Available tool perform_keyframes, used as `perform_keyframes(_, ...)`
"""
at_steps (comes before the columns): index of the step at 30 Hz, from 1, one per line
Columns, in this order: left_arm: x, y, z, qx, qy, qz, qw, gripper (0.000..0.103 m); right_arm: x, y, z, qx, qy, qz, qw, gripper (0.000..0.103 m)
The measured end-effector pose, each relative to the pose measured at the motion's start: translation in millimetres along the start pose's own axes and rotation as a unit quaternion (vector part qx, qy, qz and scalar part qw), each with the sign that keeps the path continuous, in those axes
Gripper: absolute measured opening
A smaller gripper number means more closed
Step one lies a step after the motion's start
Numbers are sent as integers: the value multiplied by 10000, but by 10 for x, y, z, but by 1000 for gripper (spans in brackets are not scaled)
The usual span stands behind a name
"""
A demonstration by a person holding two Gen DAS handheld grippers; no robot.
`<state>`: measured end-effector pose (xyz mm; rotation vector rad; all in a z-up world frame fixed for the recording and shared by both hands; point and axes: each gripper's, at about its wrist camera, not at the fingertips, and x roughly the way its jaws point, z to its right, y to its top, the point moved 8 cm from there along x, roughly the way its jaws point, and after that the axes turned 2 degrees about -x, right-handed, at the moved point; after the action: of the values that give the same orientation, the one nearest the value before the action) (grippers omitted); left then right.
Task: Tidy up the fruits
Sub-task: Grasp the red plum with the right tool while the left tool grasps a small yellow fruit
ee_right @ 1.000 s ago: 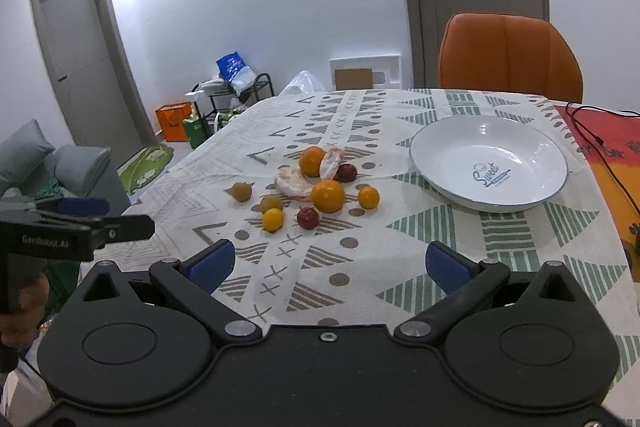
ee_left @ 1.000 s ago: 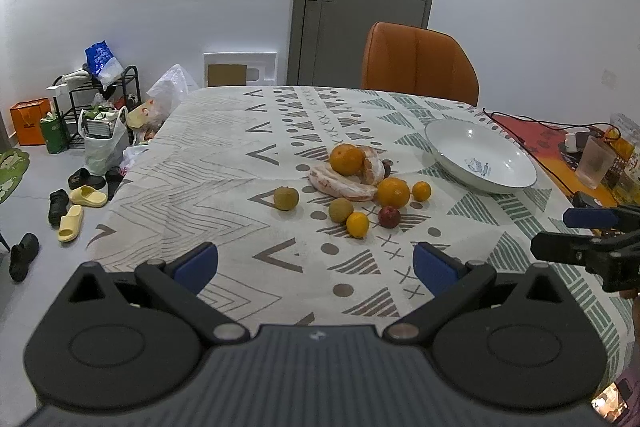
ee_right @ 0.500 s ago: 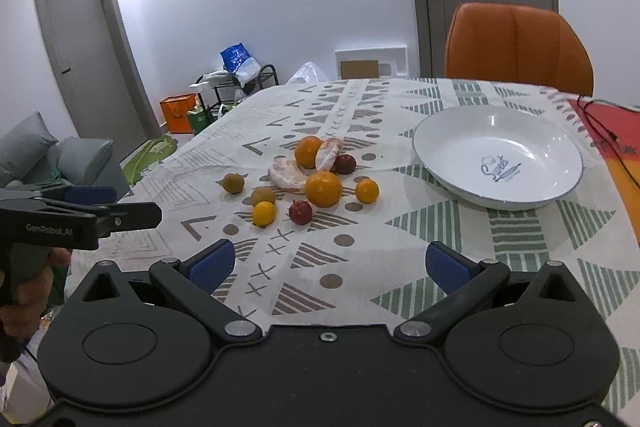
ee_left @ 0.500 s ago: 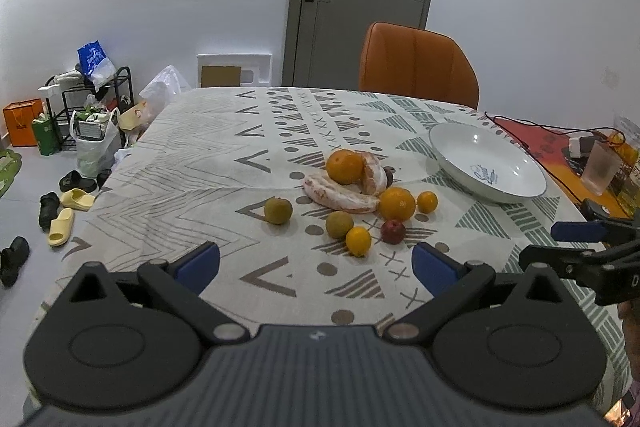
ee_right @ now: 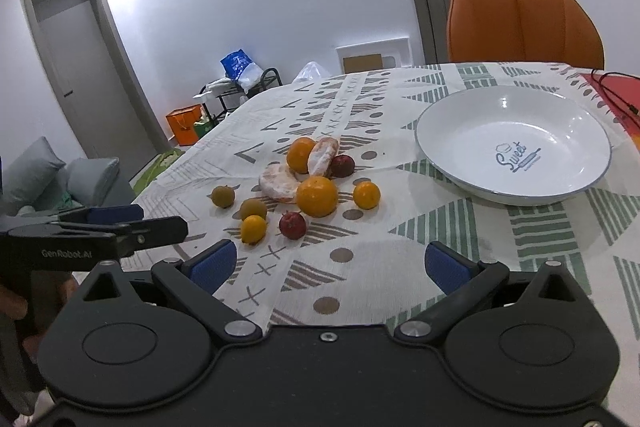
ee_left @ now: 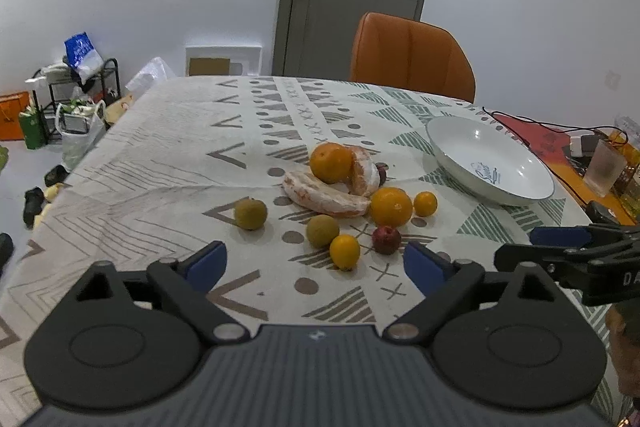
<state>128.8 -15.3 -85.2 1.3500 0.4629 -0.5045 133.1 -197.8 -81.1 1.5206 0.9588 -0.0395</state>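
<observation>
both the left gripper (ee_left: 316,263) and right gripper (ee_right: 327,263) hung wide open and empty short of the scattered fruit, nothing yet in the white bowl (ee_right: 516,107), so a first pick seemed next.

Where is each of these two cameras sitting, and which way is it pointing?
Left wrist: on the left gripper, facing the fruit pile; the right gripper shows at right.
Right wrist: on the right gripper, facing the fruit and white plate; the left gripper shows at left.
Shared: the plate, large orange, orange chair.
</observation>
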Motion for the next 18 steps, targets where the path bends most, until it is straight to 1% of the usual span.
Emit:
perform_keyframes(3, 74, -1, 22, 8, -26, 12, 10000, 86, 83, -4, 30, 51, 16, -71, 10000, 102)
perform_keyframes(6, 154, -10, 51, 53, -37, -41, 10000, 78, 153, -2, 72, 102, -25, -109, 9999, 102)
perform_keyframes(7, 185, -15, 61, 58, -67, -70, 9999, 71, 170, 0, 84, 104, -32, -106, 9999, 102)
perform_keyframes(8, 217, -23, 70, 47, -116, -110, 9999, 66, 186, 2, 93, 113, -14, -108, 9999, 102)
perform_keyframes(10, 261, -33, 86, 52, -175, -146, 9997, 63, 223, 4, 100, 151, 64, -124, 9998, 94)
perform_keyframes(14, 366, -46, 112, 37, -233, -231, 9995, 57, 308, -5, 109, 234, 162, -187, 9994, 87)
perform_keyframes(16, 425, -55, 114, 32, -232, -295, 9993, 52, 352, -7, 106, 194, 184, -210, 9994, 79)
perform_keyframes(18, 486, -66, 112, 7, -240, -369, 9990, 48, 387, -9, 101, 178, 230, -237, 9993, 75)
